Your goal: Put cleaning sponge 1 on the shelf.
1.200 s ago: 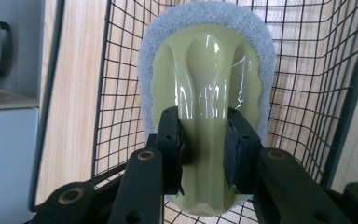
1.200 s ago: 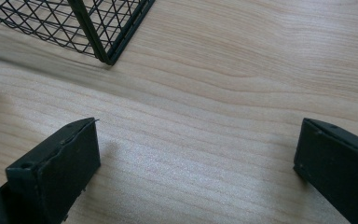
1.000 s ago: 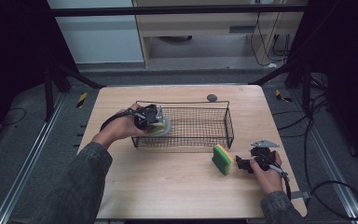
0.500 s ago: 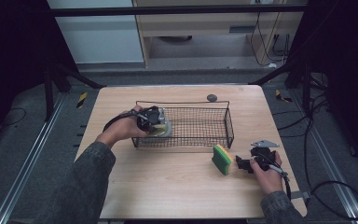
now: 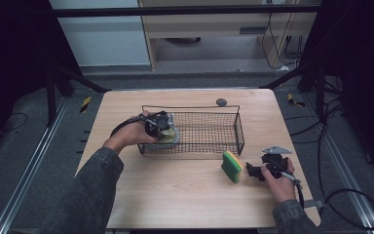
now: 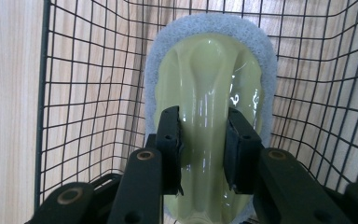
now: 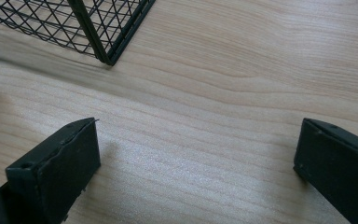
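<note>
Pale yellow plastic, glossy, with a grey-white foam rim: this scrubber (image 6: 212, 93) is clamped by its raised handle between the jaws of the left gripper (image 6: 204, 149), inside the wire basket (image 5: 224, 112) at its left end. The step in hand, I judge, is setting it down there. Next the jaws must part and the hand lift straight up, clear of the wires. The right gripper (image 7: 196, 163) rests with jaws wide apart near the table's right edge, just beside the green-yellow sponge (image 5: 232, 166).

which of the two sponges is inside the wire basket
The pale yellow scrubber with the grey-white pad, clamped in the left gripper. The green-and-yellow sponge stands outside on the table.
</note>
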### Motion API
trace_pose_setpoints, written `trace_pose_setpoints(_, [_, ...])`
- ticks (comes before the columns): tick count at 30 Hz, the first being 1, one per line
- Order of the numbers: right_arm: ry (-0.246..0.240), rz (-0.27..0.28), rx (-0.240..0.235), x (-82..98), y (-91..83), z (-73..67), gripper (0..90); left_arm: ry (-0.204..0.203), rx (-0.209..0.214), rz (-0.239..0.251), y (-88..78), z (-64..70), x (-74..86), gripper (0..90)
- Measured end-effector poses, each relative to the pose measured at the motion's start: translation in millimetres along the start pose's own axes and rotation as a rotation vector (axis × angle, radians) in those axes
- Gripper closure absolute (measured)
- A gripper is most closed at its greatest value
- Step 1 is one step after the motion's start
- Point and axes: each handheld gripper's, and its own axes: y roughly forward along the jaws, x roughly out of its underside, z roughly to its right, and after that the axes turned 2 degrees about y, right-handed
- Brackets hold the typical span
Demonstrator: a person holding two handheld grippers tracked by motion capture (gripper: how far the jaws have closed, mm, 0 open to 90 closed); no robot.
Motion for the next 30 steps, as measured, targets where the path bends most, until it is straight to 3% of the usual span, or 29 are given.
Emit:
trace_pose_setpoints(10, [0.0,0.0,0.0,0.0,0.0,0.0,0.4,-0.013,0.004,-0.002,2.0,1.3,0.0,67.6])
trace_pose_setpoints(19, [0.0,0.0,0.0,0.0,0.0,0.0,0.4,-0.038,-0.013,0.035,-11.2,0.7,0.3,63.1])
trace_pose_setpoints(20, [0.0,0.0,0.0,0.0,0.0,0.0,0.4,-0.048,-0.021,0.075,-19.1,0.1,-0.1,62.4])
trace_pose_setpoints(25, [0.002,0.0,0.0,-0.1,0.0,-0.2,0.4,-0.085,-0.072,0.146,-39.5,-1.9,-1.7,61.1])
trace_pose_setpoints(30, [0.003,0.001,-0.001,-0.1,0.0,-0.2,0.4,-0.11,-0.118,0.175,-51.2,1.5,-3.5,53.9])
